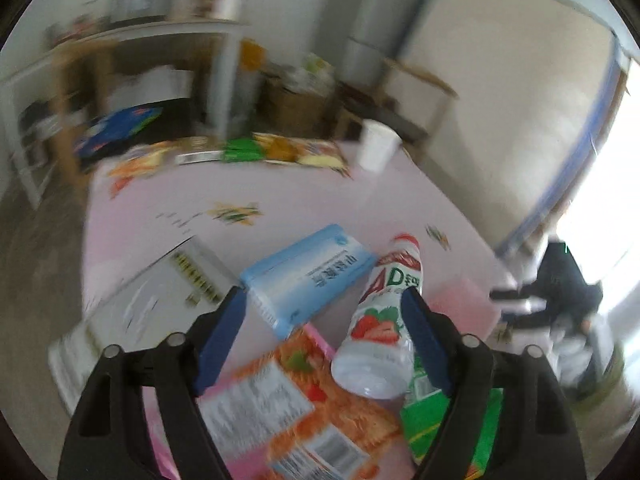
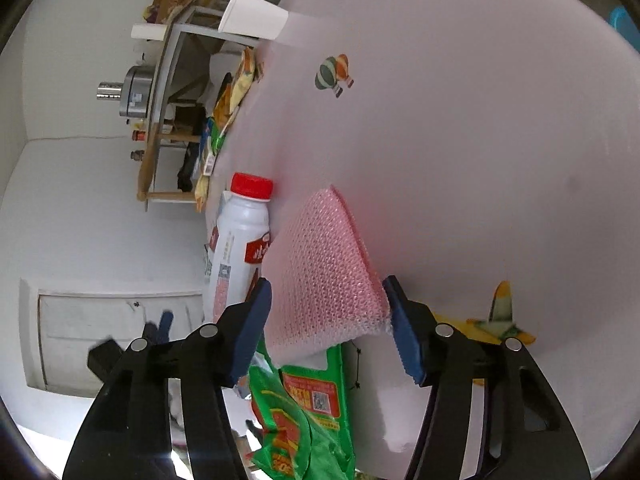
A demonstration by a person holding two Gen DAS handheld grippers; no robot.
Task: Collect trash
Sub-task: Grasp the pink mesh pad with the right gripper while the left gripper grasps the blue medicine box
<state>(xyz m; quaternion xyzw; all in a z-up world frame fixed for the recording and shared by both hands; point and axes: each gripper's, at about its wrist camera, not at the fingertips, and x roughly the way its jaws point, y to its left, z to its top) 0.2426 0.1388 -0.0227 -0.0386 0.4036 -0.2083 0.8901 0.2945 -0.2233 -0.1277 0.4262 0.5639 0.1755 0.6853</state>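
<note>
One bottle (image 1: 380,320) with a red cap and strawberry label is seen lying on the pink surface (image 1: 280,192) in the left wrist view, its long axis running away from the camera, cap at the far end and clear base nearest. The left gripper (image 1: 324,304) is held wide open, its right finger beside the bottle. One light-blue box (image 1: 308,276) lies just left of the bottle, one orange wrapper (image 1: 304,408) and one green wrapper (image 1: 424,412) below it; one white cup (image 1: 376,146) stands far back.

In the right wrist view, one sheet of pink bubble wrap (image 2: 324,272) is framed between the spread fingers of the right gripper (image 2: 328,320); contact cannot be told. The bottle (image 2: 240,240) is seen at the left, cap pointing up the frame, the green wrapper (image 2: 304,408) below, the cup (image 2: 252,16) far off.
</note>
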